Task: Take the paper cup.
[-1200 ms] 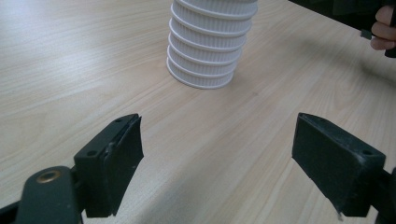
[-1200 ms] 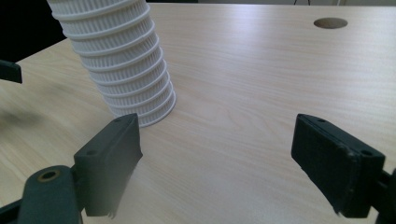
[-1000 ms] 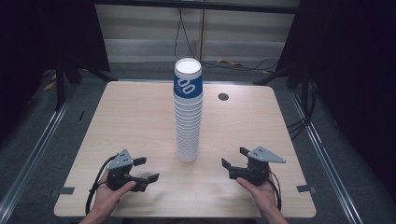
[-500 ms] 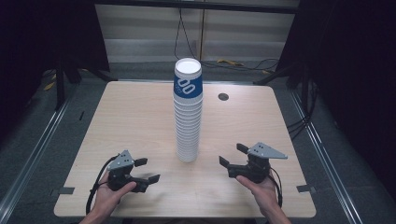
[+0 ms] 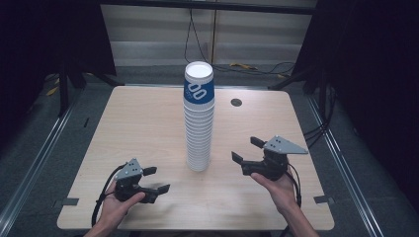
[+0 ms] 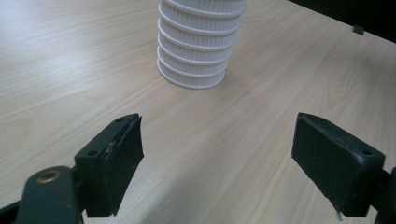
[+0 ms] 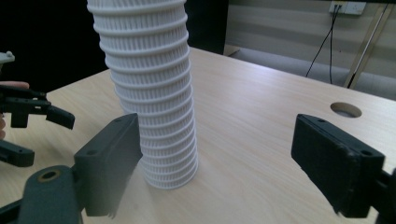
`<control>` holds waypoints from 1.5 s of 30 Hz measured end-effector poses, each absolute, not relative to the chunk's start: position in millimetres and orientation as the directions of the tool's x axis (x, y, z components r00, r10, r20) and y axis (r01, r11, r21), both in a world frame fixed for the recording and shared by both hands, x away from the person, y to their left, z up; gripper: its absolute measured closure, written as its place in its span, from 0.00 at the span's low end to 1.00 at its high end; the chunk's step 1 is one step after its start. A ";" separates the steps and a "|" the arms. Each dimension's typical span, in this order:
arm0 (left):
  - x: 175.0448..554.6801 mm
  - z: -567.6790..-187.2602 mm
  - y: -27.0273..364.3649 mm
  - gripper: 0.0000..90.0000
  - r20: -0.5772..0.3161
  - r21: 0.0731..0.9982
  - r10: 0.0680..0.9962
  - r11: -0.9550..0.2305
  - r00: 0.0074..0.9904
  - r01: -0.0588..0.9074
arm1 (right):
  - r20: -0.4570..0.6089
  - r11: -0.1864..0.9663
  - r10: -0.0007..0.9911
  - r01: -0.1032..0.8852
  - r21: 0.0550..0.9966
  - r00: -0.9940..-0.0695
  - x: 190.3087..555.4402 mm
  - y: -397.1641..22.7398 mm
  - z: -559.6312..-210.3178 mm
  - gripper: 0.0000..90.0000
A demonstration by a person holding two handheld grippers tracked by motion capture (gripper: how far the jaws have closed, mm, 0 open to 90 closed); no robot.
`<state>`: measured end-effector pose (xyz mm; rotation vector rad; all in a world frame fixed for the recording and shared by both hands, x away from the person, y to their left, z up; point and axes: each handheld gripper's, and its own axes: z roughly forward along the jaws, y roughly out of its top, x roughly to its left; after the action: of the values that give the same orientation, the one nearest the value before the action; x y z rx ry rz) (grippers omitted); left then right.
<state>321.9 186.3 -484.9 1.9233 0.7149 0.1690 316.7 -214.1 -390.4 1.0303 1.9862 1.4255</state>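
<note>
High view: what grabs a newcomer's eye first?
The tall stack of white paper cups at the middle of the wooden table, its top cup banded blue. Next, the two hand-held grippers flanking its base: the left gripper low near the front edge, the right gripper raised higher, both with jaws open and empty.

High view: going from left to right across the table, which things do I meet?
Left hand-held gripper → stack of paper cups → round hole in the tabletop → right hand-held gripper.
</note>
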 end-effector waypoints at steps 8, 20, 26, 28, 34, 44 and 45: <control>317.4 -483.6 189.2 0.19 -0.181 0.873 0.541 -0.296 0.821 0.388 | 0.066 0.153 0.780 0.292 0.944 -0.623 321.7 -208.2 -372.7 0.18; 319.6 -485.0 188.7 0.19 -0.203 0.866 0.544 -0.289 0.814 0.408 | 0.086 0.137 0.736 0.272 0.952 -0.672 334.1 -200.7 -357.3 0.17; 318.8 -485.5 187.2 0.19 -0.194 0.865 0.537 -0.300 0.821 0.401 | 0.087 0.154 0.715 0.277 0.948 -0.694 342.2 -195.4 -341.9 0.17; 319.7 -485.6 187.5 0.19 -0.190 0.866 0.537 -0.303 0.822 0.398 | 0.083 0.163 0.704 0.275 0.948 -0.705 345.4 -193.3 -334.3 0.17; 320.4 -485.9 187.6 0.19 -0.193 0.865 0.545 -0.298 0.816 0.404 | 0.090 0.157 0.670 0.258 0.953 -0.737 353.4 -188.7 -311.2 0.17; 321.0 -486.7 188.1 0.19 -0.194 0.864 0.549 -0.297 0.813 0.407 | 0.065 0.174 0.627 0.221 0.960 -0.776 359.9 -182.5 -270.7 0.16; 321.1 -486.8 187.8 0.19 -0.194 0.864 0.549 -0.297 0.813 0.406 | 0.060 0.172 0.625 0.212 0.962 -0.778 360.6 -182.1 -266.5 0.17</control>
<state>321.1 187.8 -486.8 1.9295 0.7158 0.1668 360.6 -182.1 -266.5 0.7954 2.1053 1.6371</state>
